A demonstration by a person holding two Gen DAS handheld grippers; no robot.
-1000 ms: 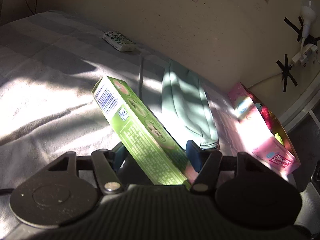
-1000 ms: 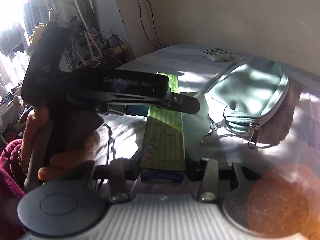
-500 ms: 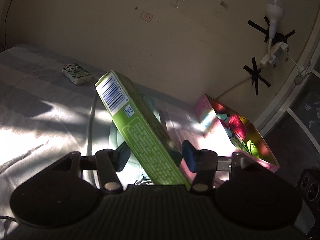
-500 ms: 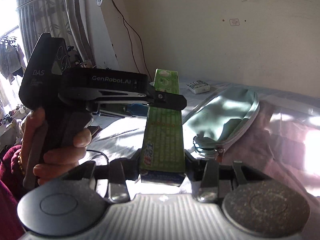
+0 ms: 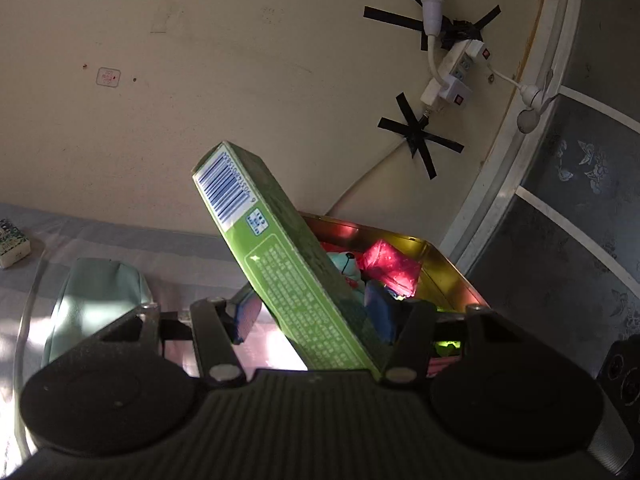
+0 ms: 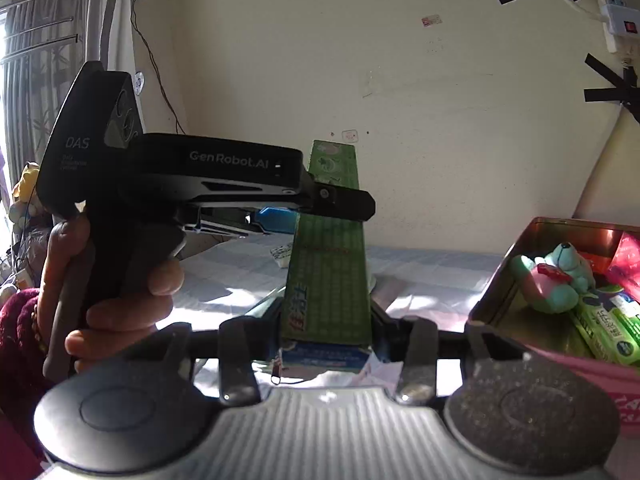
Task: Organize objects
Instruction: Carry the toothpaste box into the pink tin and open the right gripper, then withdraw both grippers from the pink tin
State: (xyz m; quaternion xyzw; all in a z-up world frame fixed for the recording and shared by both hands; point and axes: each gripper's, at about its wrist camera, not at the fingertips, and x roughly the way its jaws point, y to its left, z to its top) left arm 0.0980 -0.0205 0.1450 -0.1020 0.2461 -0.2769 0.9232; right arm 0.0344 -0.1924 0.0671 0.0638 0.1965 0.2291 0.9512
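Note:
A long green carton (image 5: 288, 276) is held in the air by both grippers. My right gripper (image 6: 326, 320) is shut on its near end, so the carton (image 6: 328, 264) stands up from the fingers. My left gripper (image 5: 312, 314) is shut across the carton further along, and the carton lies slantwise between its blue pads. Seen from the right wrist, the left gripper (image 6: 332, 210) reaches in from the left, with a person's hand (image 6: 120, 312) on its grip. Just beyond and to the right stands an open tin (image 5: 444, 264) (image 6: 496, 280), pink outside and gold inside.
The tin holds a teal plush bear (image 6: 560, 280), a red packet (image 5: 392, 268) and a green tube box (image 6: 608, 320). A teal pouch (image 5: 92, 292) and a small patterned box (image 5: 12, 244) lie on the striped bedcover. A taped power strip (image 5: 452, 76) hangs on the wall by a door frame.
Both grippers have risen with the green carton and swung right toward the tin. The pouch has slid to the left of the views, and the inside of the tin now shows.

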